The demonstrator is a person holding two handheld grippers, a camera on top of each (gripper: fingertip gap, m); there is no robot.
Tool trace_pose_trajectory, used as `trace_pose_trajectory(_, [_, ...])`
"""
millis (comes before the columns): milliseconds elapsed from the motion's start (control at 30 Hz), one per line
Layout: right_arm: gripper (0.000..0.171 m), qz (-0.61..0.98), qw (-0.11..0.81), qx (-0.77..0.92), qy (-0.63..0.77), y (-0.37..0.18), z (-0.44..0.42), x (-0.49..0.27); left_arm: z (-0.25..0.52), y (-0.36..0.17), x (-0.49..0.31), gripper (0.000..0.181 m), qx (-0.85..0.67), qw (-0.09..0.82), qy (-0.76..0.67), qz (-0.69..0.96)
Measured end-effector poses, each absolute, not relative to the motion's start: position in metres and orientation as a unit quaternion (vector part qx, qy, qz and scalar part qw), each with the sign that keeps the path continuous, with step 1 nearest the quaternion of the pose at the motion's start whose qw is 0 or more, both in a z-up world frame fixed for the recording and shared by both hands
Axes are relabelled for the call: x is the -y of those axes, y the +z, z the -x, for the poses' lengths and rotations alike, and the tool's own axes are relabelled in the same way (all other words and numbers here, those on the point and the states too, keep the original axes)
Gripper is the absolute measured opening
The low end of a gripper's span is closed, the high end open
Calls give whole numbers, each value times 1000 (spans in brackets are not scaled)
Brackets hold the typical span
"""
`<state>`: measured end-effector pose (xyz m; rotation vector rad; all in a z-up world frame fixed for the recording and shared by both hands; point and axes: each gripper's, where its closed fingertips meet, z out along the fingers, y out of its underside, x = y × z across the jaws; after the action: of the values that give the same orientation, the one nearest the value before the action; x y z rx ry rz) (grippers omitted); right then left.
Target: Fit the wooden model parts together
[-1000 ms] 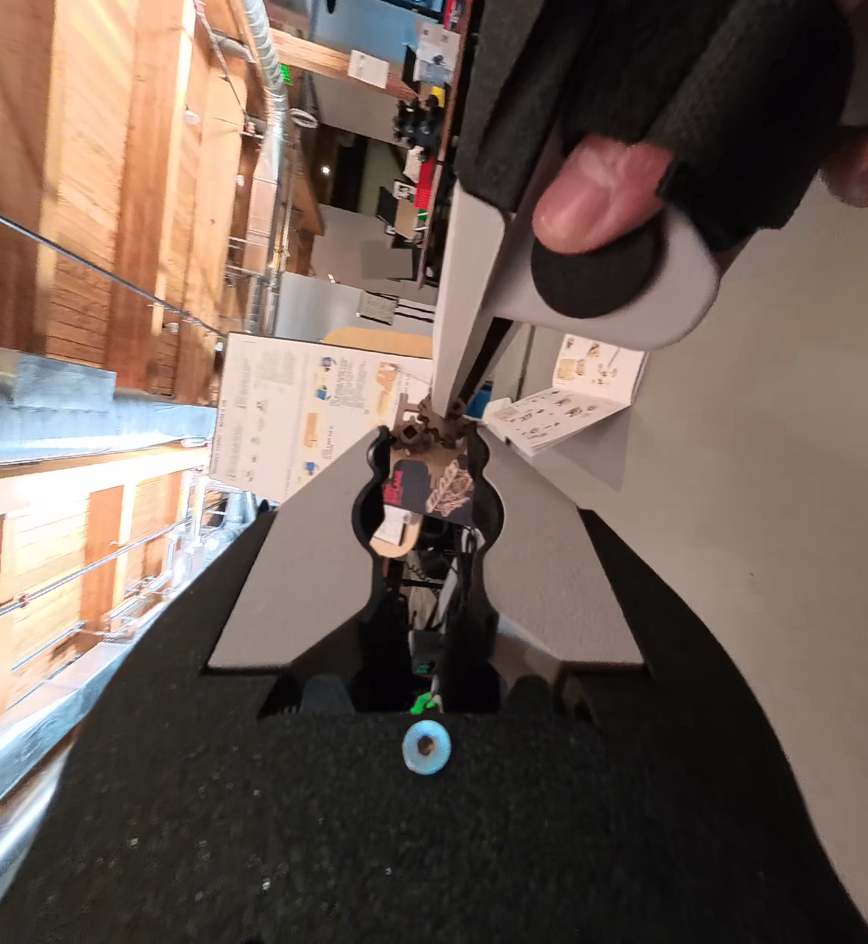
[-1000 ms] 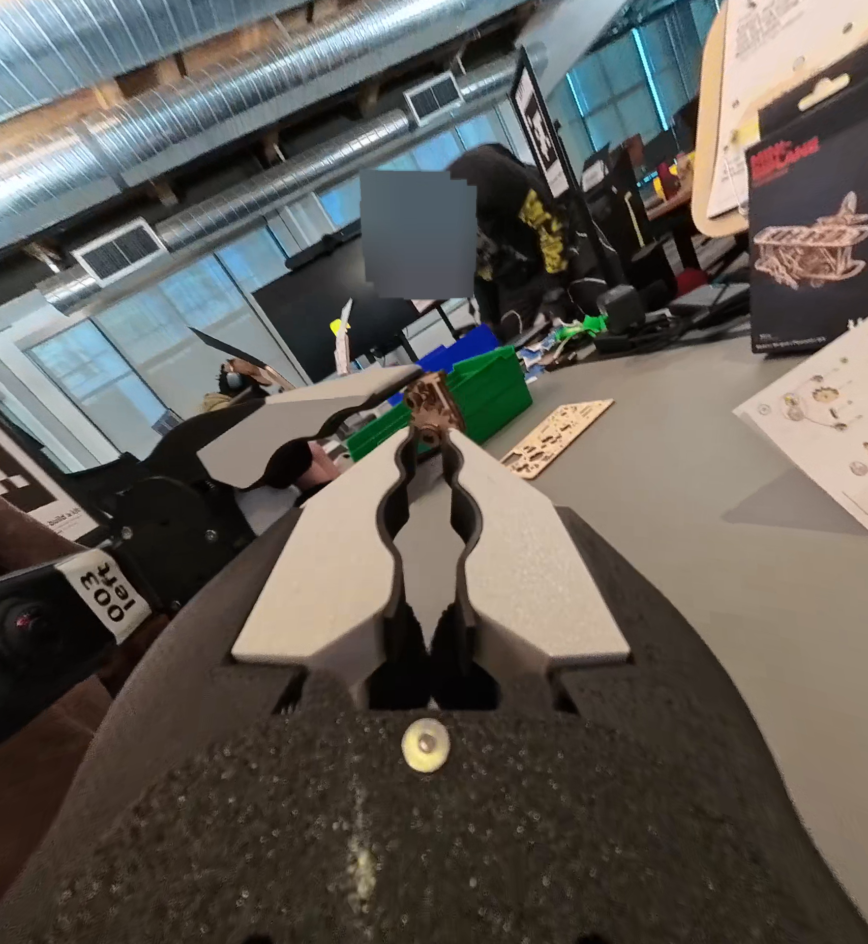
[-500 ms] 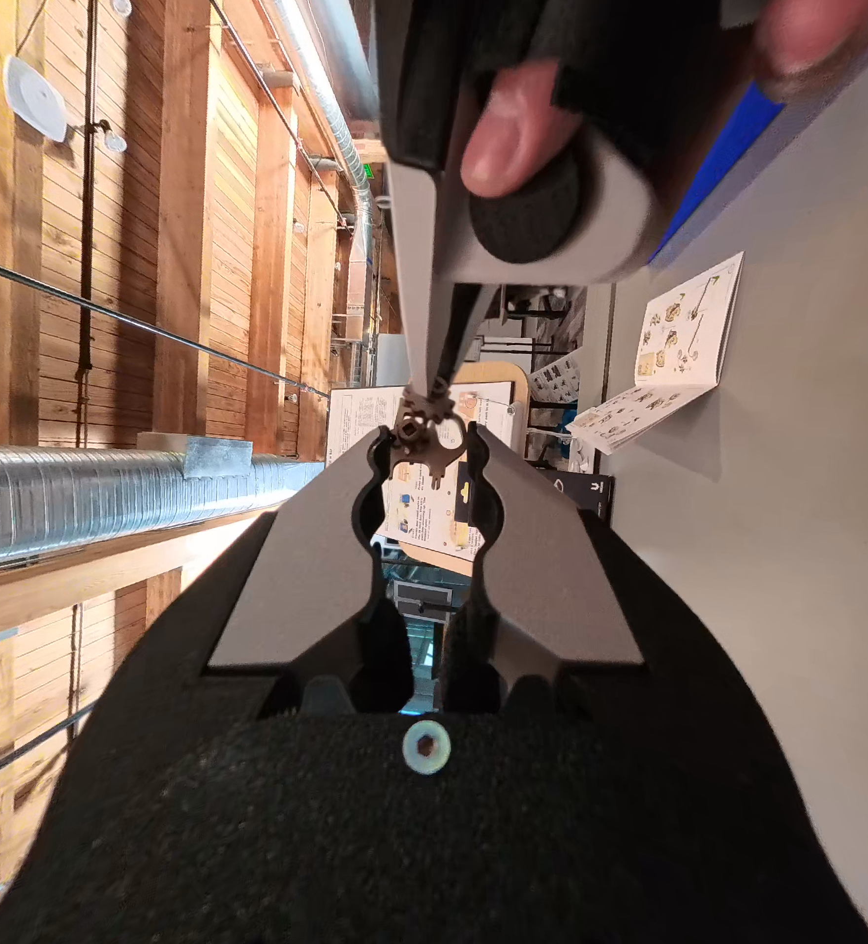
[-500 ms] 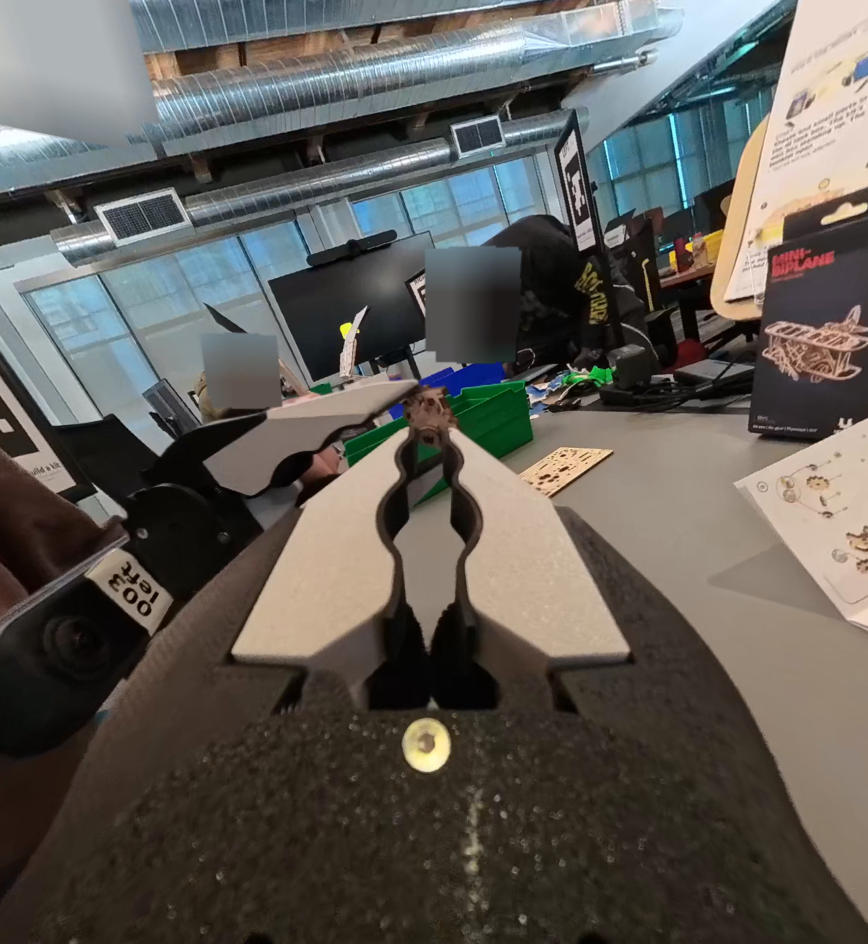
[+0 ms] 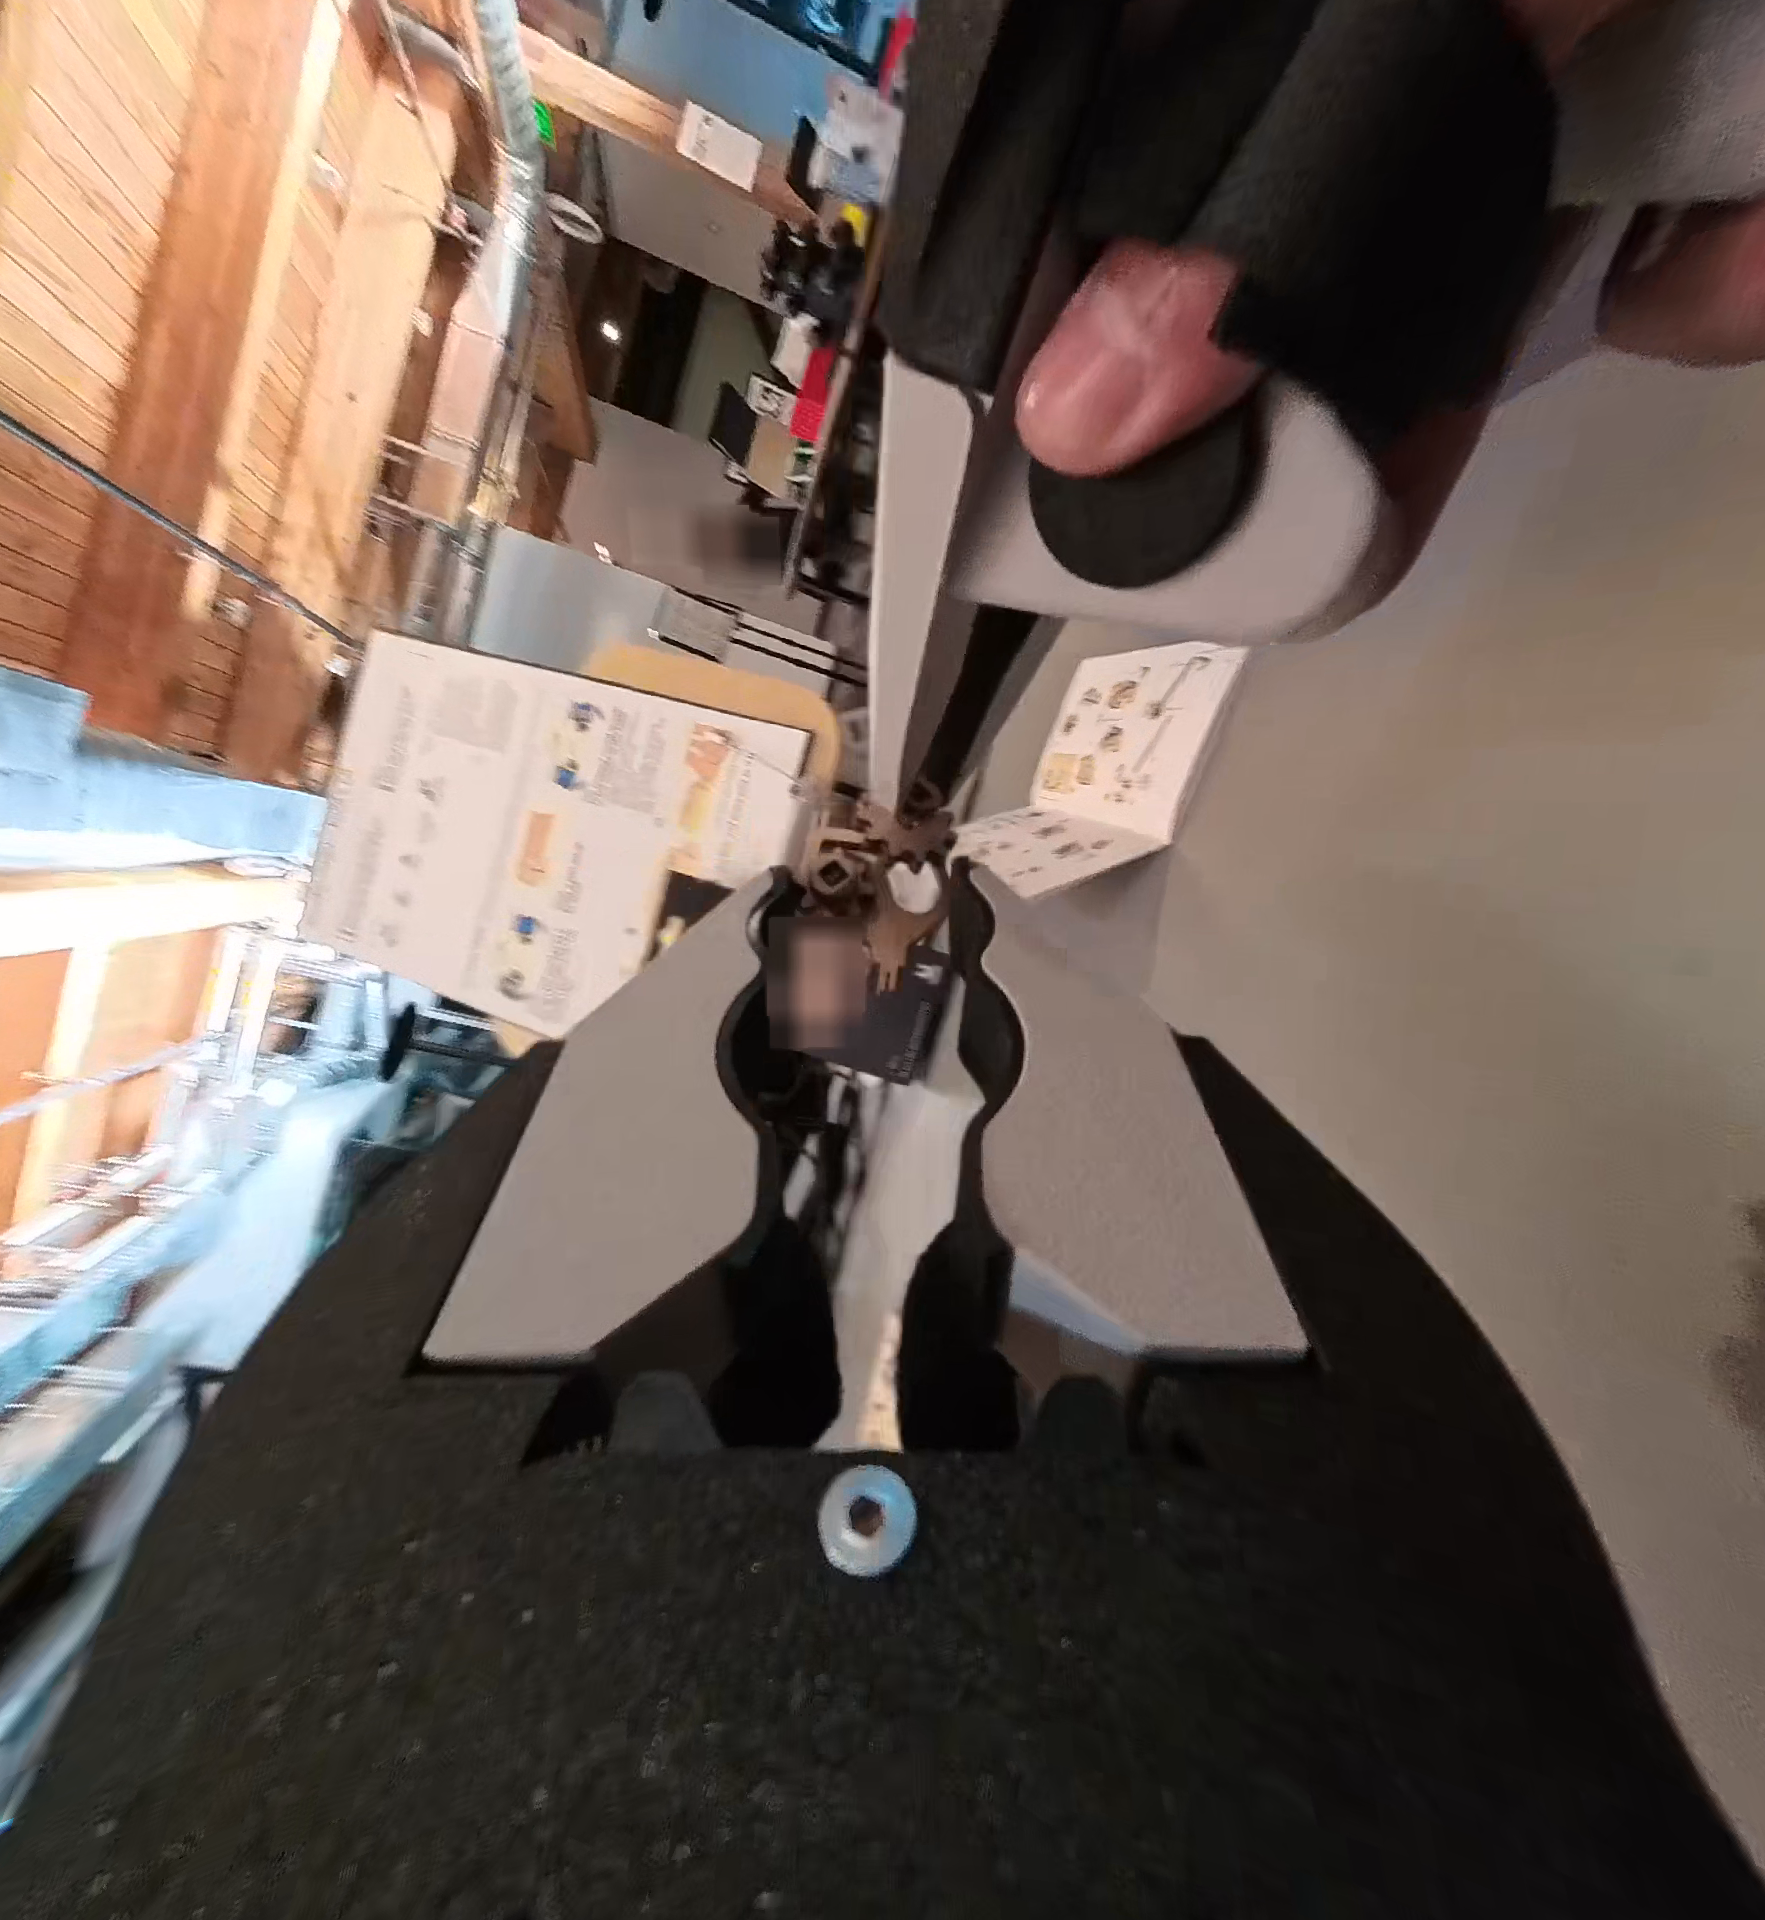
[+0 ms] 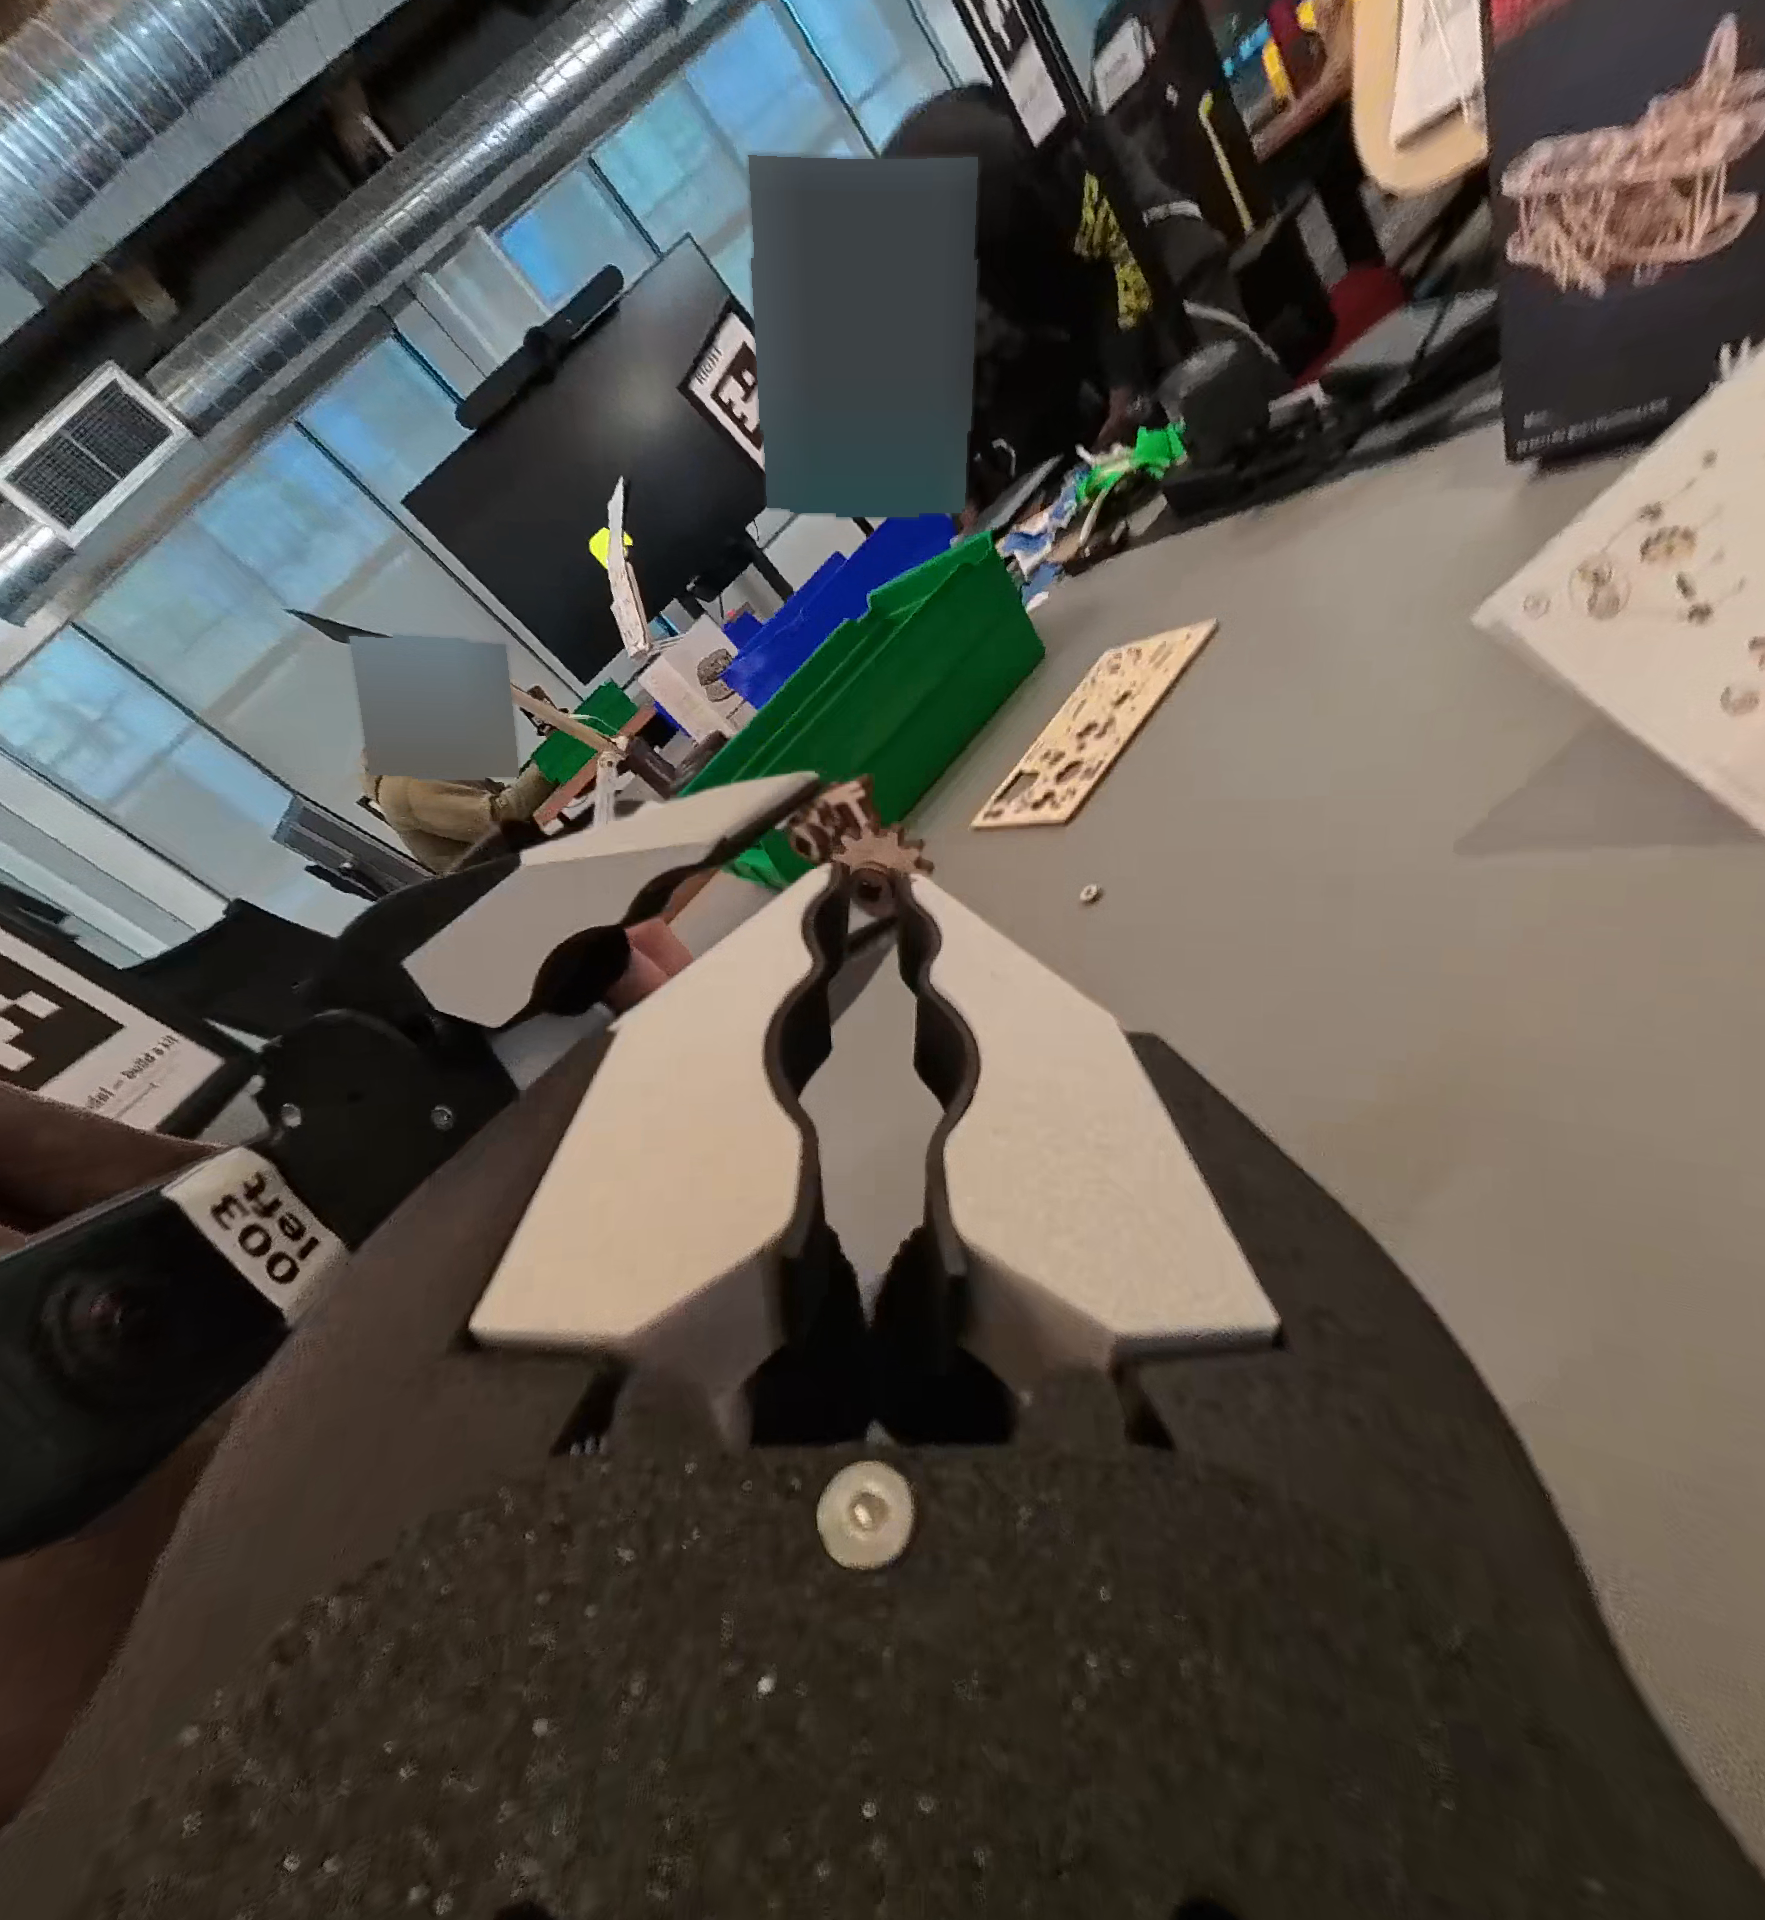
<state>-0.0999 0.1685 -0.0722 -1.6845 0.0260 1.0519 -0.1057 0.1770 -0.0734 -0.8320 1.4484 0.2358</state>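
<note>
In the left wrist view my left gripper (image 5: 867, 883) is shut on a small brown wooden assembly (image 5: 836, 873) with a square hole and gear teeth, held in the air above the grey table (image 5: 1480, 1039). My right gripper (image 6: 873, 878) is shut on a small wooden gear (image 6: 883, 854) and presses it against that assembly (image 6: 834, 816). The left gripper's fingers (image 6: 649, 873) come in from the left in the right wrist view. The right gripper (image 5: 914, 800) comes down from above in the left wrist view, with a gloved hand (image 5: 1273, 208) on it.
On the table lie a wooden parts sheet (image 6: 1096, 727), an open instruction booklet (image 6: 1688, 644) and a small metal nut (image 6: 1089, 891). Green (image 6: 888, 707) and blue (image 6: 826, 613) bins stand behind, a black kit box (image 6: 1667, 208) at the far right. People sit beyond.
Both grippers stay tip to tip with the wooden parts between them. The pair has swung and tilted, so the backgrounds shifted. The gear shows more plainly at the right gripper's tips.
</note>
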Motion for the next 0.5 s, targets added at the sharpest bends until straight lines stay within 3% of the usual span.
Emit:
trace_pose_trajectory(200, [8,759,465,-40,455,-107,96,-173,102,-127,-188,27,-684,573,71,446])
trace_pose_trajectory(367, [8,817,418,13,396,-137,87,-170,110,-192,-183,28,-697,404,-72,588])
trace_pose_trajectory(500, [8,861,376,132,316,-161,82,-160,115,-215,-164,28,-671,291,-192,655])
